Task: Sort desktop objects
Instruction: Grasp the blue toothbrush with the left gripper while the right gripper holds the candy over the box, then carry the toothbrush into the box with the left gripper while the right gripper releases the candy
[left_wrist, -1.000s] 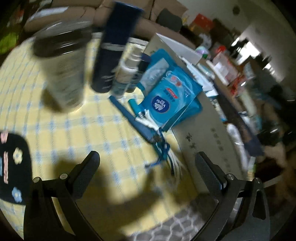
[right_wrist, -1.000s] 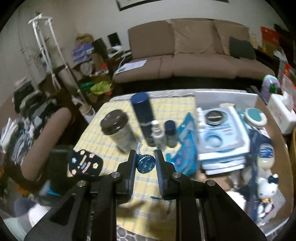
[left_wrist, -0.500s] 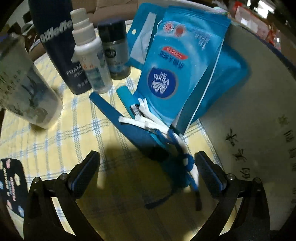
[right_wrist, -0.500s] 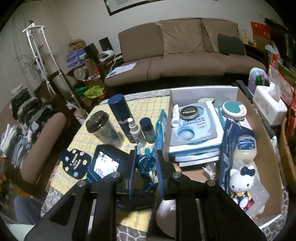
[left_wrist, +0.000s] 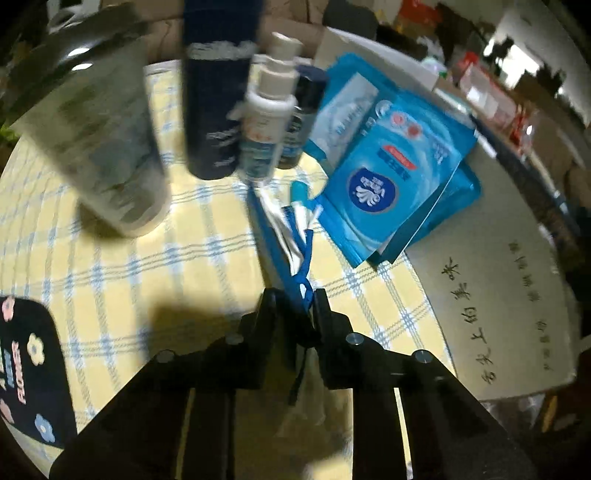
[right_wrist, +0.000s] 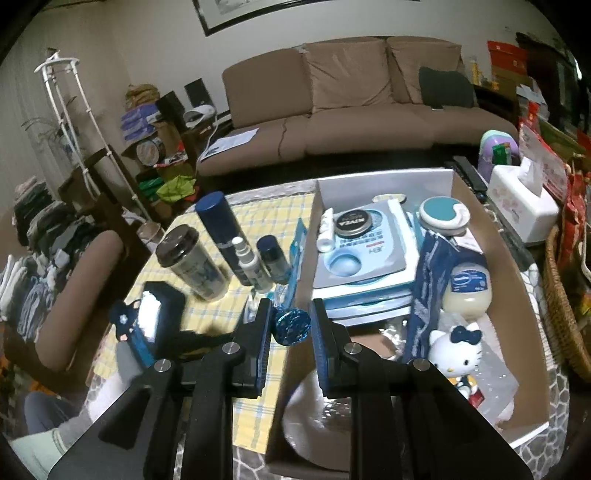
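Left gripper (left_wrist: 295, 306) clenched on blue cord (left_wrist: 303, 266) of long blue case (left_wrist: 267, 236) lying on yellow checked tablecloth (left_wrist: 147, 266), right gripper (right_wrist: 288, 325) grasping round blue foil-wrapped item (right_wrist: 291, 326) above cardboard box (right_wrist: 517, 280) edge.

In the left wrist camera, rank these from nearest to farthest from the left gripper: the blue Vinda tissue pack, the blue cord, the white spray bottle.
From the left gripper, in the left wrist view:
1. Blue cord: pinched between the fingertips, running up the yellow checked cloth.
2. Blue Vinda tissue pack: upper right, lying flat.
3. White spray bottle: top centre, standing beside the dark blue can.
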